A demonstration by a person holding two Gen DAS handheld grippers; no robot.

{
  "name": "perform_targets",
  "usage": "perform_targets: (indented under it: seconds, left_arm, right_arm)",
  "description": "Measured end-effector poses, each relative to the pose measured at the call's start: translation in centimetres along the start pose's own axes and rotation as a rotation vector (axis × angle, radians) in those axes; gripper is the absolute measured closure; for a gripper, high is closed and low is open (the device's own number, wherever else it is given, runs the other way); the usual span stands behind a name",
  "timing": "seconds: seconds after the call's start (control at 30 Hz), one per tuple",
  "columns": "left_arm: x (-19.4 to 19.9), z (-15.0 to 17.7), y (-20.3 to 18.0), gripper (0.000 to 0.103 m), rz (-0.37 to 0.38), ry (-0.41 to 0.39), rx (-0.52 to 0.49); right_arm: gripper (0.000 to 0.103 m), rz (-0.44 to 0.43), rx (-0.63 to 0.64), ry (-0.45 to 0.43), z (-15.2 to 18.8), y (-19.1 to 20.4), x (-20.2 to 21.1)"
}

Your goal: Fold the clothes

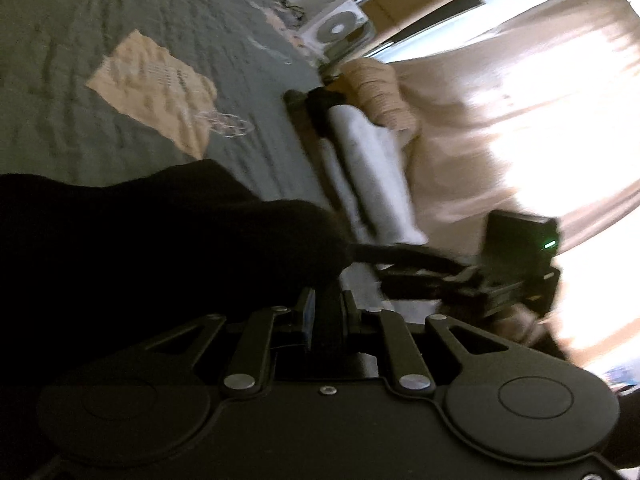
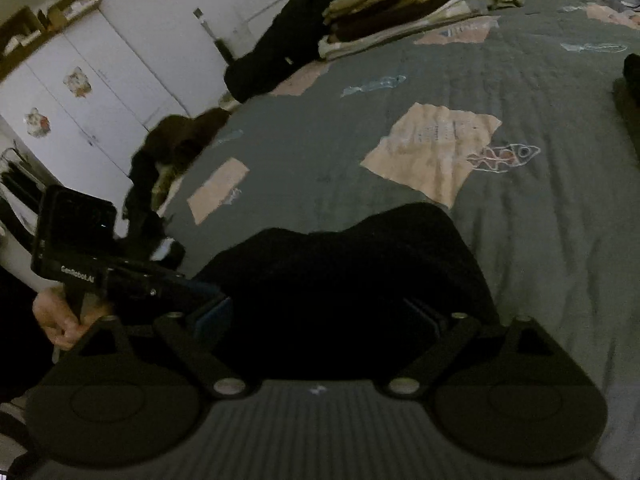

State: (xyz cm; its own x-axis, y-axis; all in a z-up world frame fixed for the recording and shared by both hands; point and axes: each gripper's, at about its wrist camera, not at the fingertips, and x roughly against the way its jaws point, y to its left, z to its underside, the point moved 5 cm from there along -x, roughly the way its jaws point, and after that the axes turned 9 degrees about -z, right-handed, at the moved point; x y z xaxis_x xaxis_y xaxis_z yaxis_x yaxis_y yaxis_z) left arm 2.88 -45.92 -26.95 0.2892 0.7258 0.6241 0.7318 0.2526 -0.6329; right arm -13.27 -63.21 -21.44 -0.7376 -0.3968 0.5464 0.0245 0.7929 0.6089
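Black garment (image 2: 352, 264) bunched on the grey bedspread (image 2: 540, 216), near edge of bed, just below the big peach patch (image 2: 432, 148).

Left claw (image 1: 326, 312) nearly closed, pinching an edge of the black garment (image 1: 160, 240); fabric visibly between the pads. Right claw (image 2: 320, 316) wide apart, garment lying between the fingers but pads not pressing it (not a grip).

Step in hand, best guess: getting a second hold on the garment for spreading or a first fold. Garment not flat yet.

Next move likely calls for: right claw to close on an edge away from the left's pinch, then both to lift and pull apart over the bedspread.

Folded stack (image 2: 420, 4) sits at far edge of bed beyond the peach patch, probably the destination.
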Motion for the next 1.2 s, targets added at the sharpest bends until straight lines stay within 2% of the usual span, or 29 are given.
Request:
perform_targets:
  seconds: [0.07,0.1,0.13,0.2,0.27,0.4,0.53,0.63,0.73,0.8,0.9,0.97,1.0,1.03,1.07,1.1,1.13,1.2]
  left_arm:
    - [0.8,0.9,-0.6,0.070,-0.059,-0.016,-0.041]
    - [1.2,1.5,-0.9,0.058,-0.084,-0.025,-0.061]
    - [1.6,2.1,-1.2,0.051,-0.101,-0.032,-0.073]
    - [2.3,3.1,-1.5,0.050,-0.093,-0.039,-0.052]
    - [3.0,4.1,-1.8,0.049,-0.084,-0.046,-0.032]
    - [3.7,5.2,-2.3,0.045,-0.090,-0.056,-0.023]
    - [4.0,5.8,-2.4,0.045,-0.095,-0.051,-0.028]
    - [3.9,5.9,-2.5,0.045,-0.090,-0.045,-0.037]
    - [3.5,6.2,-2.6,0.045,-0.076,-0.034,-0.044]
    - [2.9,6.4,-2.5,0.045,-0.068,-0.025,-0.041]
    - [2.4,6.5,-2.4,0.045,-0.060,-0.020,-0.031]
    - [2.2,6.5,-2.4,0.045,-0.058,-0.020,-0.029]
    - [2.3,6.5,-2.4,0.045,-0.059,-0.022,-0.029]
    - [2.3,6.5,-2.4,0.045,-0.058,-0.022,-0.029]
    - [2.4,6.6,-2.4,0.045,-0.058,-0.023,-0.028]
    - [2.4,6.6,-2.3,0.045,-0.060,-0.024,-0.028]
    - [2.4,6.6,-2.4,0.045,-0.063,-0.024,-0.029]
    - [2.3,6.7,-2.3,0.045,-0.069,-0.026,-0.025]
  right_arm:
    - [0.011,-0.018,-0.028,-0.022,0.1,0.7,1.2]
    - [0.011,-0.059,-0.043,-0.032,0.3,1.2,1.6]
    - [0.011,-0.110,-0.057,-0.041,0.4,1.8,1.8]
    - [0.010,-0.214,-0.064,-0.056,0.7,2.9,2.2]
    - [0.010,-0.260,-0.028,-0.050,0.8,3.5,1.7]
    - [0.010,-0.232,0.015,0.037,0.1,2.3,-1.7]
    - [0.010,-0.203,0.005,0.118,-1.4,0.0,-4.8]
    - [0.010,-0.127,0.014,0.104,-2.7,-2.1,-5.4]
    - [0.010,-0.078,-0.032,0.116,-3.1,-4.9,-6.1]
    - [0.009,-0.057,-0.085,0.176,-2.2,-6.7,-7.4]
    - [0.006,-0.083,-0.151,0.289,0.1,-7.5,-10.3]
    - [0.006,-0.106,-0.153,0.305,1.2,-7.1,-11.5]
    - [0.007,-0.120,-0.159,0.277,1.4,-6.9,-11.7]
    - [0.009,-0.142,-0.184,0.232,1.4,-6.8,-11.3]
    - [0.022,-0.165,-0.215,0.183,1.2,-6.7,-10.9]
    - [0.055,-0.193,-0.242,0.140,1.1,-6.7,-10.3]
    - [0.064,-0.202,-0.260,0.105,0.9,-6.6,-9.7]
    - [0.070,-0.211,-0.270,0.065,0.8,-5.7,-8.5]
